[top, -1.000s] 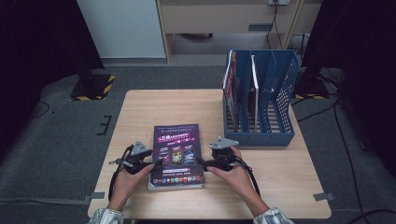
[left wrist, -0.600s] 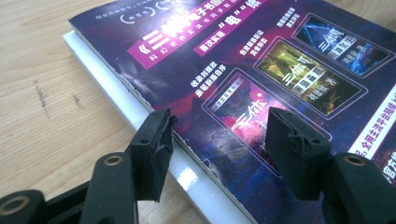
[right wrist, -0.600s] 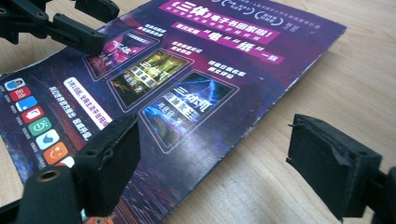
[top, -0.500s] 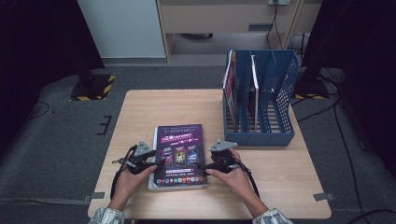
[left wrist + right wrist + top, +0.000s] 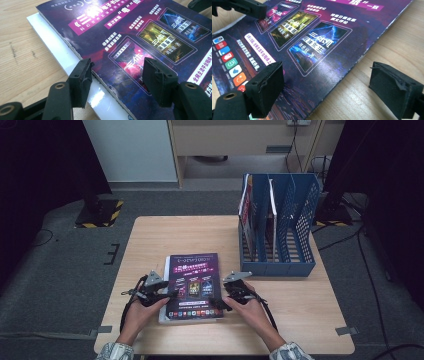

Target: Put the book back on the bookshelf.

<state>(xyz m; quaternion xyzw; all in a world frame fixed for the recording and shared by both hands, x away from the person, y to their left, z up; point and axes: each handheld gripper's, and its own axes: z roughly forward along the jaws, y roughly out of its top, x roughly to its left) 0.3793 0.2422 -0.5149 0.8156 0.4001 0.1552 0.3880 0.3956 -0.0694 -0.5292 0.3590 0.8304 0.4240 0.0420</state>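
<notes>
With both hand-held grippers gaping, left hand-held gripper (image 5: 116,75) and right hand-held gripper (image 5: 324,87) straddling the magazine (image 5: 192,282) edges near the desk (image 5: 150,240) front, I should bite only the top cover's edges evenly.

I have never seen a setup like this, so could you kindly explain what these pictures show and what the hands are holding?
A person sits at a wooden table with a hand-held two-jaw gripper in each hand. The high view looks down from above; the other two come from cameras riding on each gripper. A purple magazine lies flat on a white one, and a blue file rack stands to the right with magazines in it. The left gripper straddles the purple magazine's left edge; the right gripper, its jaws having just opened, straddles its right edge. Neither clamps anything yet.
</notes>
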